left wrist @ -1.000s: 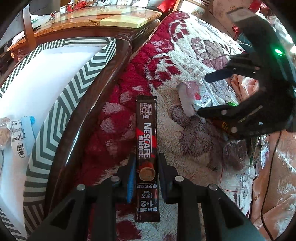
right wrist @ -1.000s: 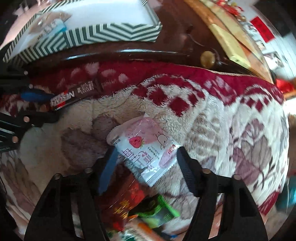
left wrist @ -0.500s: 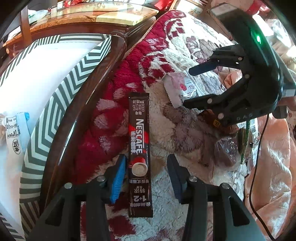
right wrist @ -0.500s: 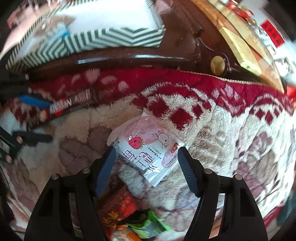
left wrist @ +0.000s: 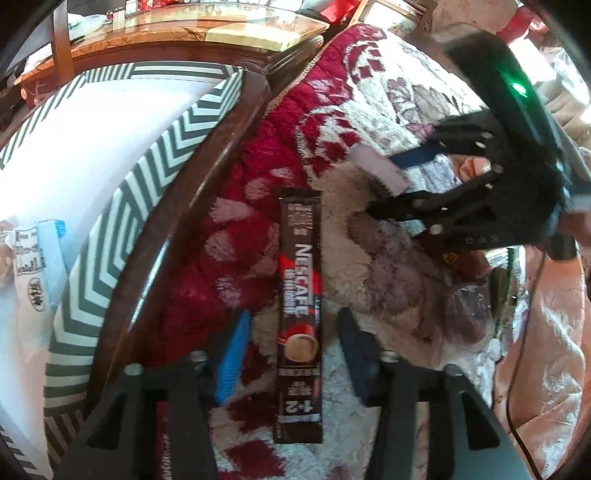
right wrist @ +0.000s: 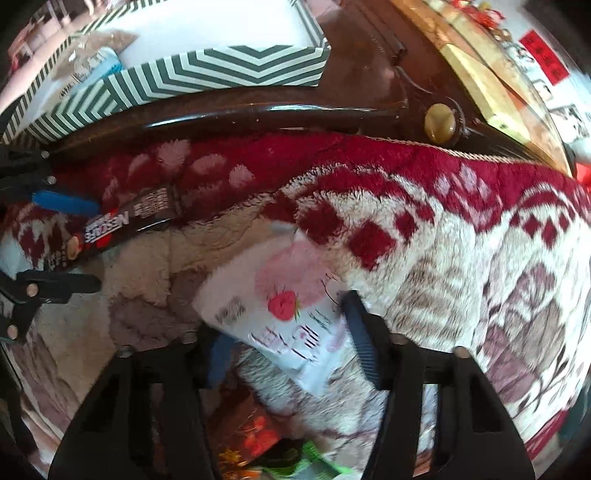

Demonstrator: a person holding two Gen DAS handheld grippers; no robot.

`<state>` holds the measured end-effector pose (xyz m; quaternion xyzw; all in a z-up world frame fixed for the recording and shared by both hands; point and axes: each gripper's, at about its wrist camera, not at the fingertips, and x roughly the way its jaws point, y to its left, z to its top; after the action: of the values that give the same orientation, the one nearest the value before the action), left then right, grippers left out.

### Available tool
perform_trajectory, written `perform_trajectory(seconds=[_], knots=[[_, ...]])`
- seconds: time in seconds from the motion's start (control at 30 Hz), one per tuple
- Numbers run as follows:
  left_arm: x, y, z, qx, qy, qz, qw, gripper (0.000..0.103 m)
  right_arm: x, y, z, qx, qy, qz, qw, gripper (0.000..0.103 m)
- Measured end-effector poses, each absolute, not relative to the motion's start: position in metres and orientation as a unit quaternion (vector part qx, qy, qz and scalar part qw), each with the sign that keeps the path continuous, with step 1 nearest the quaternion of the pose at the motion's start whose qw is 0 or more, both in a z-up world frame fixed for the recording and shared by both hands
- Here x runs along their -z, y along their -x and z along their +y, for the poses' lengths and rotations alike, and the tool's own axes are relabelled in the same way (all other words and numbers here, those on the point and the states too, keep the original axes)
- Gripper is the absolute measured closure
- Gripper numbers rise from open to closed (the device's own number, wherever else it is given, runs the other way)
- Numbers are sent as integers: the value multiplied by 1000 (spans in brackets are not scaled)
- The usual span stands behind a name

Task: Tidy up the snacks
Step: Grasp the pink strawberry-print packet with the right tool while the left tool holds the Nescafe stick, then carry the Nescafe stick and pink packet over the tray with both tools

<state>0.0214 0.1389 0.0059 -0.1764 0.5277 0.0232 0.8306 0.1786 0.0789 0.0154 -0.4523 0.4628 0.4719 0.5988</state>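
A dark brown Nescafe coffee stick (left wrist: 300,314) lies flat on the red and cream blanket (left wrist: 332,110). My left gripper (left wrist: 291,354) is open, its fingers on either side of the stick's near half without gripping it. The stick also shows in the right wrist view (right wrist: 122,225). My right gripper (right wrist: 288,350) is open around a pink and white strawberry snack packet (right wrist: 284,310) lying on the blanket; whether the pads touch it is unclear. The right gripper (left wrist: 391,184) and that packet (left wrist: 376,170) show in the left wrist view.
A green-and-white chevron box (left wrist: 129,192) with a white inside stands left of the blanket on dark wood (left wrist: 207,177); it holds a blue and white packet (left wrist: 40,266). More snack packets (right wrist: 258,443) lie near my right gripper. A wooden table (left wrist: 184,33) is behind.
My left gripper has opened and let go of the coffee stick, which now lies on the blanket. My right gripper has moved forward over the strawberry packet.
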Motion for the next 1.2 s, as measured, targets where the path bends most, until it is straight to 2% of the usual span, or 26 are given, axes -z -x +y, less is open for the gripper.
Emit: perform_trajectory(seconds=[0.17,0.23,0.3,0.53,0.57,0.6,1.07,1.2], knots=[[-7,-17,149,-28,196,524,829,79,-27,-158,57,-445,415,464,644,73],[-8,-15,147,-30,192,523,830,79,-33,-149,48,-440,397,463,659,77],[-10,-14,144,-29,188,523,831,79,-41,-143,40,-437,380,463,671,86],[-22,-8,139,-24,182,511,840,81,-69,-123,13,-436,267,474,717,87],[-24,-7,139,-24,182,509,841,90,-72,-120,9,-437,242,478,723,87],[-26,-5,140,-24,181,508,842,92,-74,-118,8,-436,228,480,726,87],[-20,6,140,4,184,523,832,95,-85,-70,3,-431,127,470,760,87],[-20,6,145,-2,215,512,832,90,-87,-63,-5,-425,111,467,767,87]])
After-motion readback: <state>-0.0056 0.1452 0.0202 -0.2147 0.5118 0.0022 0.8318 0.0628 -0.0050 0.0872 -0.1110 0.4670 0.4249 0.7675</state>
